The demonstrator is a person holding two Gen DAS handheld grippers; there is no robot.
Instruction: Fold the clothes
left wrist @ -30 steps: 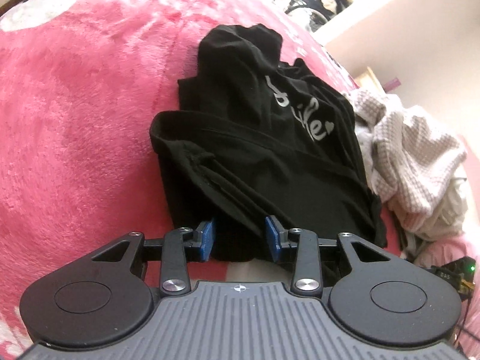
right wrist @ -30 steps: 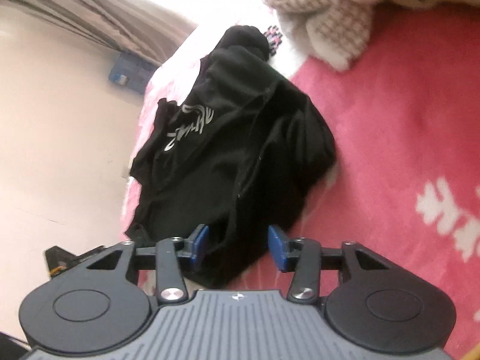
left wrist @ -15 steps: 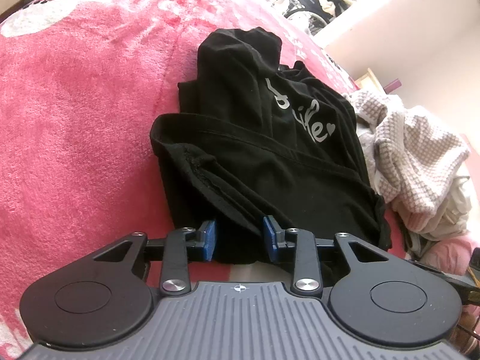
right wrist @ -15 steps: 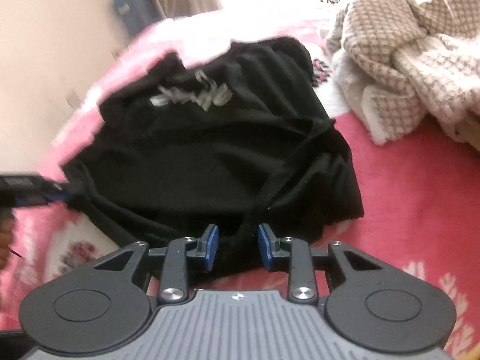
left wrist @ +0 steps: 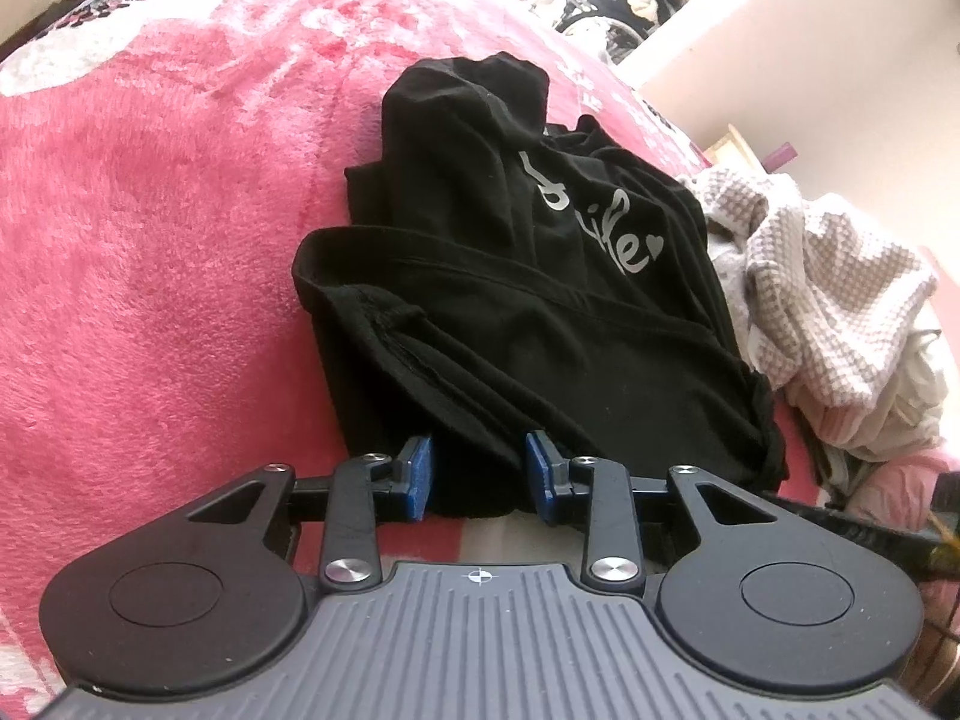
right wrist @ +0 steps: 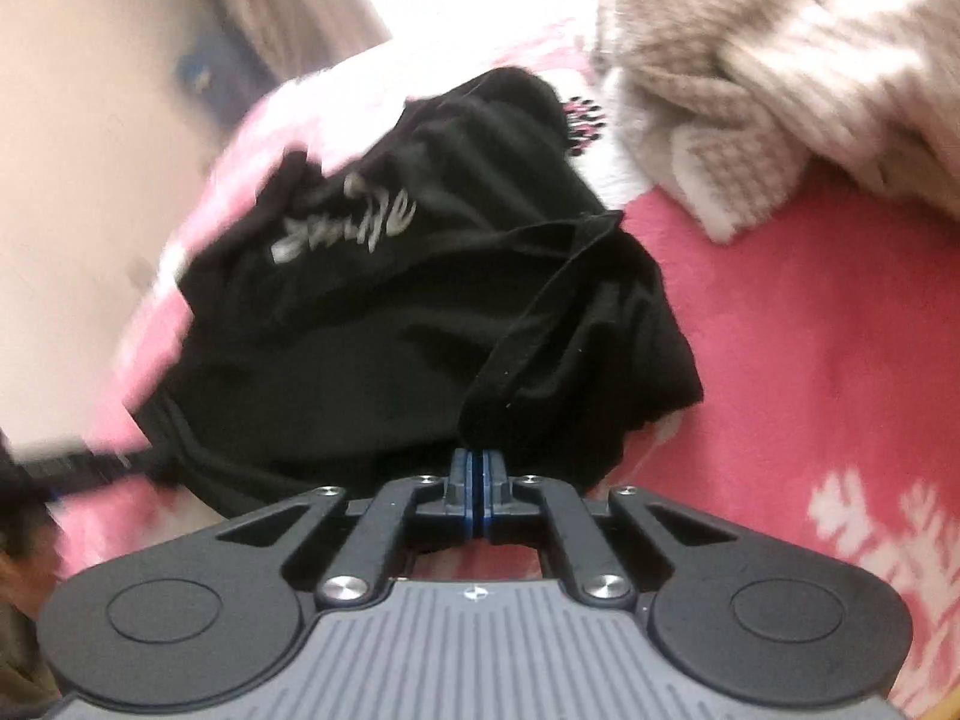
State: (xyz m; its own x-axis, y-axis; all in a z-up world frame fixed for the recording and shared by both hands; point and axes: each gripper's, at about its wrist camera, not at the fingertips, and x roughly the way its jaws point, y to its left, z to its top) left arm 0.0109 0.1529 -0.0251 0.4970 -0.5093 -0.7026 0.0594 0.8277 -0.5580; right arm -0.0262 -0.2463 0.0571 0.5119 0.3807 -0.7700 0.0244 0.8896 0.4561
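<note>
While one big pink blanket (left wrist: 150,228) filled the left side, one black shirt (left wrist: 510,312) lay mid-frame, silver letters reading "life" with a heart. One checked knit (left wrist: 828,288) sat right. The left gripper (left wrist: 478,474) squeezed the shirt's near edge; the right gripper (right wrist: 477,495) pinched its hem tight.

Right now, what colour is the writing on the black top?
Silvery grey, on the black top; clearest in the left wrist view.

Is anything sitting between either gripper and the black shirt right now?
Nothing visible. The left gripper already has the black shirt bunched between its pads, and the right gripper is pinched shut on its hem. The waffle-knit pile lies off to the side.
</note>
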